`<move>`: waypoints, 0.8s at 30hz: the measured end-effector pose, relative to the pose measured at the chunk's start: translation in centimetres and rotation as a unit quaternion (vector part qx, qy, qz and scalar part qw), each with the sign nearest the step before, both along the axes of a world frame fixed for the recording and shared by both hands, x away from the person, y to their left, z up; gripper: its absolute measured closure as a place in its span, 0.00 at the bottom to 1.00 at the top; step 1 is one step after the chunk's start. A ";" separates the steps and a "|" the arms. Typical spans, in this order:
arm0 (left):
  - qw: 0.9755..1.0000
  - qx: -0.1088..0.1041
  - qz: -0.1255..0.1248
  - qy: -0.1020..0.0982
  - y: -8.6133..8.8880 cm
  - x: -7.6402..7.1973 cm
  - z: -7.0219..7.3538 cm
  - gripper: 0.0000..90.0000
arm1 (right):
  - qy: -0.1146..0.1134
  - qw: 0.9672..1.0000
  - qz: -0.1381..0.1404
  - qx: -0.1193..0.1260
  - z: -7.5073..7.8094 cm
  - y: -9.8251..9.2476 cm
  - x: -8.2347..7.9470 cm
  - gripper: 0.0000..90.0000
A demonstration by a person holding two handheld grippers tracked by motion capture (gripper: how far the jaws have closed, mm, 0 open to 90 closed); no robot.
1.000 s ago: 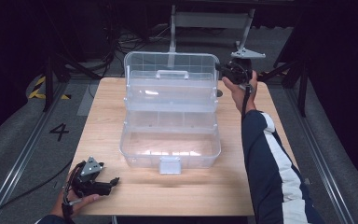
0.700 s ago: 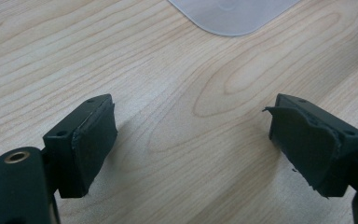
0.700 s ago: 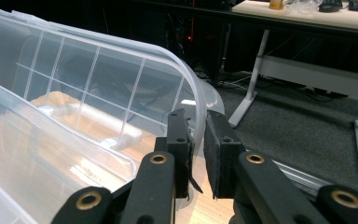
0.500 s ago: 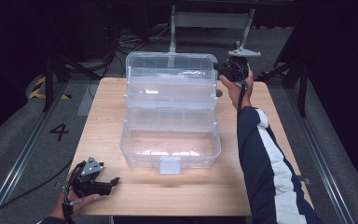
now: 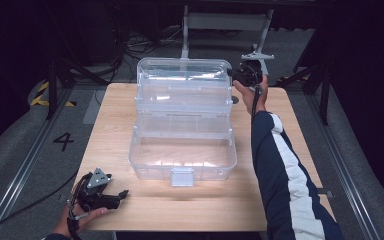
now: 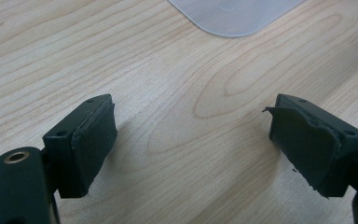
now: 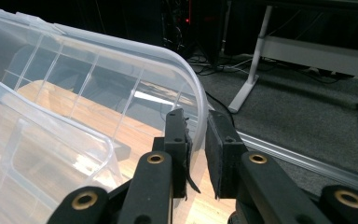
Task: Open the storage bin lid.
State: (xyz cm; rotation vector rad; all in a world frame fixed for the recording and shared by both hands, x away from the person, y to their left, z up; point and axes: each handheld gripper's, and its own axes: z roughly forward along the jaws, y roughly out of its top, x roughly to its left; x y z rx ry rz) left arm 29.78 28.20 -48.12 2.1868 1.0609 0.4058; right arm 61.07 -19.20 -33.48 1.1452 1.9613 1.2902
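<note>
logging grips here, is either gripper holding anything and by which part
The right gripper pinches the clear storage box's raised lid at its rim edge. The left gripper is open over bare table, holding nothing.

A wooden table (image 5: 290, 150) stood on grey carpet (image 5: 25, 165). A painted number 4 (image 5: 63, 141) lay left of it; cables (image 5: 145, 37) and a metal stand (image 5: 227, 22) sat beyond.

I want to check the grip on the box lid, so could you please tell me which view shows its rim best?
The right gripper view: the lid rim sits close up between the right hand-held gripper jaws. The high view shows the whole lid from afar. The left gripper view shows a corner of the clear plastic box.
</note>
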 end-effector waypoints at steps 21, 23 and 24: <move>1.000 0.002 -0.001 0.001 0.0 0.0 0.0 0.17 | 0.031 0.999 -0.010 -0.013 -1.6 0.3 1.6 0.87; 1.000 0.000 0.000 -0.001 0.0 0.0 0.0 0.17 | 0.034 0.999 -0.012 -0.009 -1.8 0.3 1.7 0.87; 1.000 -0.001 0.001 0.000 0.0 0.0 0.0 0.17 | 0.037 0.999 -0.012 -0.006 -1.9 0.3 1.7 0.87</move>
